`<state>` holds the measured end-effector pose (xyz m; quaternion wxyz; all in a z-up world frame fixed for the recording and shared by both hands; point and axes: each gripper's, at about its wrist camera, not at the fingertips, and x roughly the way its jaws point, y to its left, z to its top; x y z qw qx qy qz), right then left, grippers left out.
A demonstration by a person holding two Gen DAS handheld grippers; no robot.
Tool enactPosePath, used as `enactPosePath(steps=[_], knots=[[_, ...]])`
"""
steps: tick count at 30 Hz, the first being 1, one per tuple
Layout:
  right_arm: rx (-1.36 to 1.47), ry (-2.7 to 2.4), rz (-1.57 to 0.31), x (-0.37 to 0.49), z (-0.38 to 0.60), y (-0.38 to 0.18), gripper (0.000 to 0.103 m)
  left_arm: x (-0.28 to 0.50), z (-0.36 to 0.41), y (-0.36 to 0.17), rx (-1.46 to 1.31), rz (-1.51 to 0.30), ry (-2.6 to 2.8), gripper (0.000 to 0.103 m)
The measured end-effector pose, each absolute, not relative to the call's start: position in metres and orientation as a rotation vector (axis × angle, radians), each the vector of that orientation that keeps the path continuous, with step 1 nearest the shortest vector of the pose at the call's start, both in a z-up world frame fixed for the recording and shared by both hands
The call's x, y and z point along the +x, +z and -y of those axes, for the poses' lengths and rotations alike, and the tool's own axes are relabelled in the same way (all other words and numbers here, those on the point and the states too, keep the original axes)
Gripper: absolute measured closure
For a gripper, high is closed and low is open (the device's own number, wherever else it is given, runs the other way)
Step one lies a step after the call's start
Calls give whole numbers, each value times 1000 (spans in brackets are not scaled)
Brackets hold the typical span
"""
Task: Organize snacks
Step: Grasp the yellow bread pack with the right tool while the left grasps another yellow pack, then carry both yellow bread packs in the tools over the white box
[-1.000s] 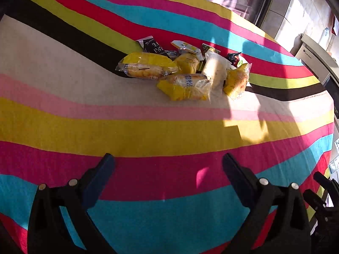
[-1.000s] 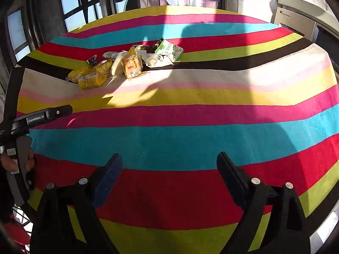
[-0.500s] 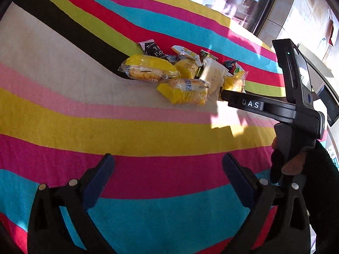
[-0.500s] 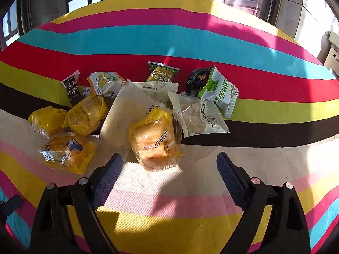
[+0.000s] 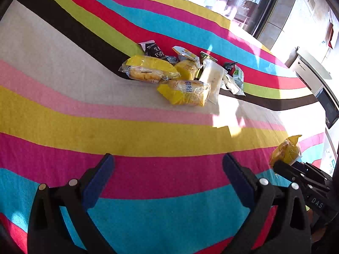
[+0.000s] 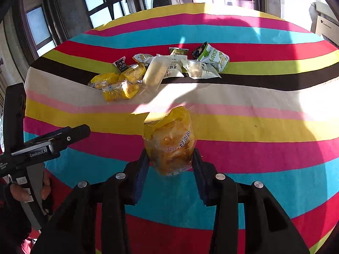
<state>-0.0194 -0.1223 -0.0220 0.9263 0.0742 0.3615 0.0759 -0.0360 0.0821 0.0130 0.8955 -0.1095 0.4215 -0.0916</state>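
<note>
The right gripper (image 6: 169, 163) is pinching a yellow bun (image 6: 169, 141) by its lower end, its jaws having just been closing on the packet, which is sticking up between the pads clear of the striped cloth (image 6: 254, 127); the print on its wrapper is too crumpled to read. The left gripper (image 5: 167, 169) is hanging with its jaws spread wide, nothing between them. At the left edge of the right view a hand (image 6: 23, 190) is gripping that tool's handle (mostly cut off). Farther off, the pile (image 6: 156, 72) of snacks is lying on the cloth, packets overlapping and hiding one another. Beyond, windows (image 6: 38, 25) are glaring, washed out.
</note>
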Motion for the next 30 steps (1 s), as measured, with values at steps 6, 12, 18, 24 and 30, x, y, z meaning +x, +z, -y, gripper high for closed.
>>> enactPosePath(steps=[6,12,18,24,30], knots=[[233,129,-683,-42,131,-30,62,-29,-74,13,-171,-902,-166,2],[194,113,-701,-34,123,-33,62,5,-61,18,-193,-986,-162,2],[237,98,-703,-33,131,-35,62,71,-42,17,-201,-1003,-69,2],[251,105,-704,-32,133,-35,62,85,-24,17,-117,-949,-112,43],[276,109,-699,-32,137,-36,62,6,-29,20,-140,-885,-228,44]])
